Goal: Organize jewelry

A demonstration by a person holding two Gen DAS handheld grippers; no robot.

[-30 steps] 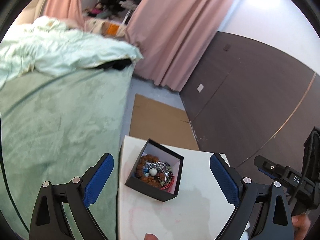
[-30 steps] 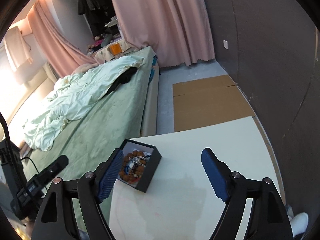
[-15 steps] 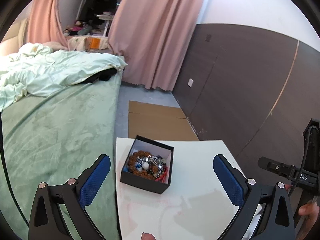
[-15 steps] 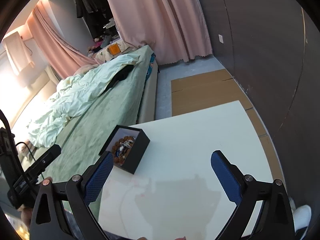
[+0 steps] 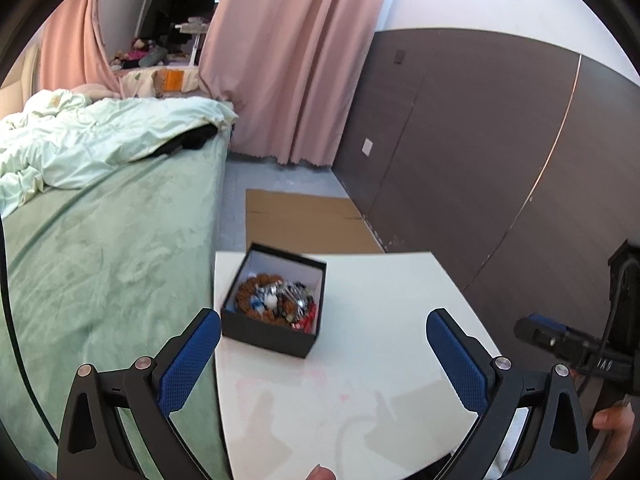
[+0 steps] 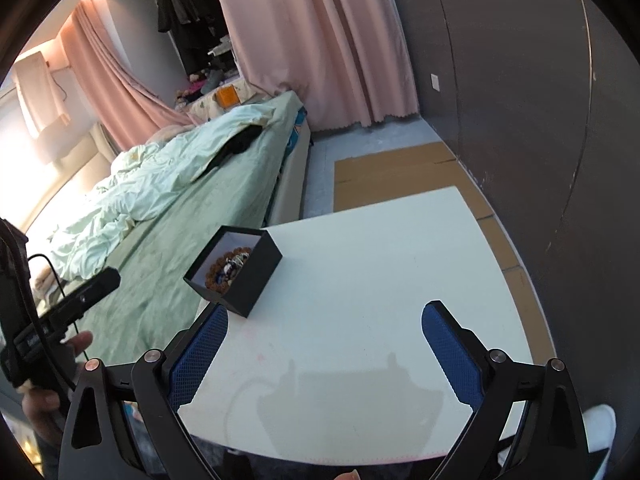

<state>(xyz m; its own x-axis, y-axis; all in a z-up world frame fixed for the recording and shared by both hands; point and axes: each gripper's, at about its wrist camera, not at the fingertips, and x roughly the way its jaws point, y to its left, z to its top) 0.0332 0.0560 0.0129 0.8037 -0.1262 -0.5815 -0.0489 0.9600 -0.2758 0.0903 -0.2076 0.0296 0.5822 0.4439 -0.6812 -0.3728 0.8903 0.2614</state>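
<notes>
Room: bedroom, one green bed [image 5: 104, 248], two pink curtains [image 5: 288, 60], one cardboard sheet [image 5: 300, 220] on floor.
Table [image 5: 360, 380]: one, white, near edge cut off.
Box [image 5: 276, 300]: one, black, open, at table's far left corner beside bed.
Jewelry [image 5: 276, 300]: tangled beads inside box, count unclear, blurred.
Left gripper [image 5: 323, 348]: jaws wide apart, holding nothing.
Right gripper [image 6: 325, 342]: spread wide, empty.
</notes>
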